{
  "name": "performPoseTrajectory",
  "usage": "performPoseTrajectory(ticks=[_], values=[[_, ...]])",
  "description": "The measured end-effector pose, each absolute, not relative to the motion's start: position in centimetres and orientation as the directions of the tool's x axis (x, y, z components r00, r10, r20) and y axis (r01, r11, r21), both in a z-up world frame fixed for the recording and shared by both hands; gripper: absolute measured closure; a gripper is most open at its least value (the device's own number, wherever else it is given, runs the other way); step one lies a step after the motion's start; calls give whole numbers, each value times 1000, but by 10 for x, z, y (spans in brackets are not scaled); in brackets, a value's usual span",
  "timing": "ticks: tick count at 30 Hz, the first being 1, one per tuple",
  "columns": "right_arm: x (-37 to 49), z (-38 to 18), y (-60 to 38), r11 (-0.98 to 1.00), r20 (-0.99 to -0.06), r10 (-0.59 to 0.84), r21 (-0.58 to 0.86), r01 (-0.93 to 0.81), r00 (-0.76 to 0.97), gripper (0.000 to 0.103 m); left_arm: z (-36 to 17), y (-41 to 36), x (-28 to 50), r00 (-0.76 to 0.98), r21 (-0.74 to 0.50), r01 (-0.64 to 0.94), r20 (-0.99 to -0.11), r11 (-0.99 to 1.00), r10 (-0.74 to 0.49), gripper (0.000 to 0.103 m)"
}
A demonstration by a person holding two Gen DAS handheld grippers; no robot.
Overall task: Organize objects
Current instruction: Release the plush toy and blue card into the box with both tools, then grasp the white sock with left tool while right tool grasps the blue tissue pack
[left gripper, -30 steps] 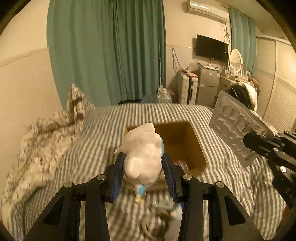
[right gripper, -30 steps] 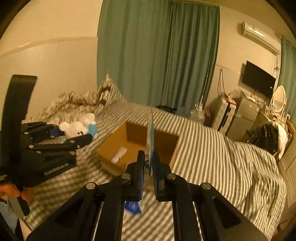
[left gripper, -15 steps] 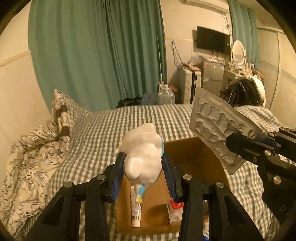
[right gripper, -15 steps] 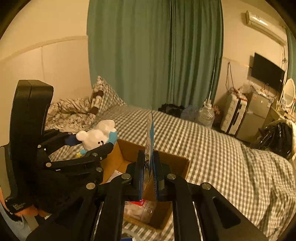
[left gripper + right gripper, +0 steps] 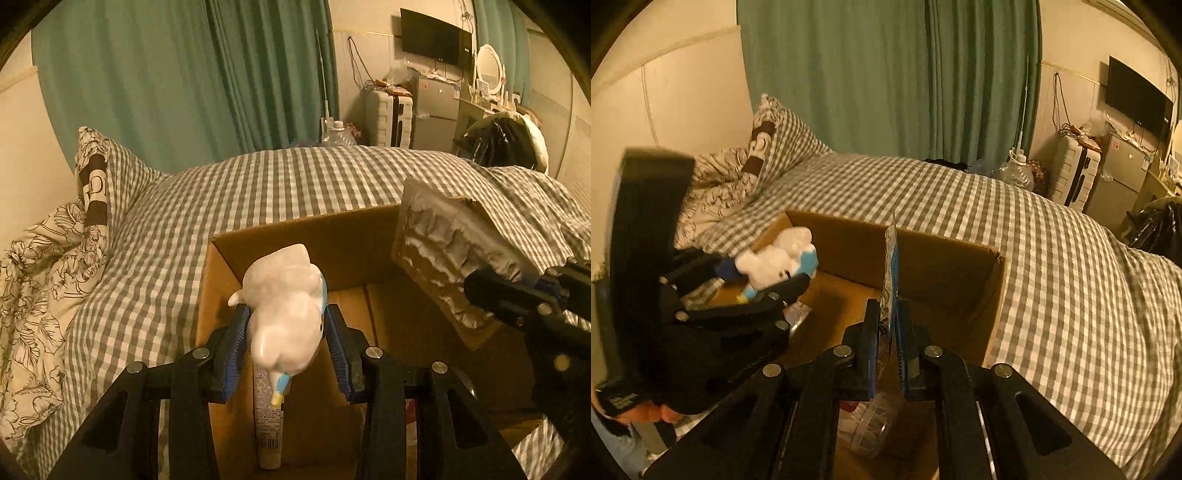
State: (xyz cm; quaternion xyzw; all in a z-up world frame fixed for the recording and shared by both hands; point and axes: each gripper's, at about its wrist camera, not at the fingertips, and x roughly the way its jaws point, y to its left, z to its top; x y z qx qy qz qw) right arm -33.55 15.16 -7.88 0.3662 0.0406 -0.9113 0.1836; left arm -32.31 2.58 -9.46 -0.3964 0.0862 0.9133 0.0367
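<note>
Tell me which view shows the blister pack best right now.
The left wrist view: the blister pack shows its broad moulded face, held over the box by the right gripper. The right wrist view has it edge-on, a thin strip between the fingers.

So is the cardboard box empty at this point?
No. The box already holds a tube lying on its floor, and clear packaging shows near the right gripper's side.

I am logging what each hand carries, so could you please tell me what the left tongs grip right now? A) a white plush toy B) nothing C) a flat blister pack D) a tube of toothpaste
A: in the left wrist view, the left tongs are shut on the white plush toy, held above the open cardboard box.
</note>
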Motion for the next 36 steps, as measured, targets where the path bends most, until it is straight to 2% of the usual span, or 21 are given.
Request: performPoseTrajectory(ticks=[1, 3, 4, 5, 7, 10, 12, 14, 16, 22, 29, 36], values=[[-334, -75, 154, -929, -675, -312, 69, 363, -669, 95, -93, 26, -323, -684, 124, -138, -729, -983, 4, 58], [-331, -66, 159, -932, -660, -310, 66, 357, -685, 91, -87, 26, -320, -691, 125, -136, -723, -983, 3, 45], [-329, -58, 161, -934, -648, -306, 61, 353, -697, 79, -80, 26, -318, -702, 128, -123, -712, -984, -5, 31], [-326, -52, 163, -936, -639, -301, 58, 347, -708, 61, -74, 25, -315, -712, 128, -115, -702, -985, -8, 25], [-321, -39, 167, -941, -618, -297, 59, 334, -728, 47, -58, 24, -306, -730, 123, -102, -684, -987, -9, 25], [-304, -10, 173, -944, -584, -293, 51, 326, -757, 46, -31, 21, -292, -746, 110, -73, -666, -991, -19, 22], [-291, 8, 176, -945, -564, -286, 31, 326, -775, 46, -12, 19, -280, -759, 98, -57, -651, -994, -21, 16], [-276, 30, 183, -946, -539, -279, 10, 325, -795, 41, 11, 18, -264, -783, 86, -36, -622, -996, -25, 5], [-256, 53, 191, -948, -509, -271, -6, 318, -817, 36, 33, 17, -245, -809, 84, -15, -587, -996, -37, 0], [-196, 100, 223, -953, -439, -274, 0, 304, -856, 9, 73, 23, -193, -842, 114, 2, -536, -993, -63, 0], [-143, 114, 250, -962, -416, -230, -37, 269, -880, 3, 75, 26, -140, -837, 75, 41, -543, -996, -75, 0], [-108, 70, 258, -954, -465, -199, -108, 279, -862, 2, 25, 23, -104, -796, 63, 102, -593, -993, -119, 0]])
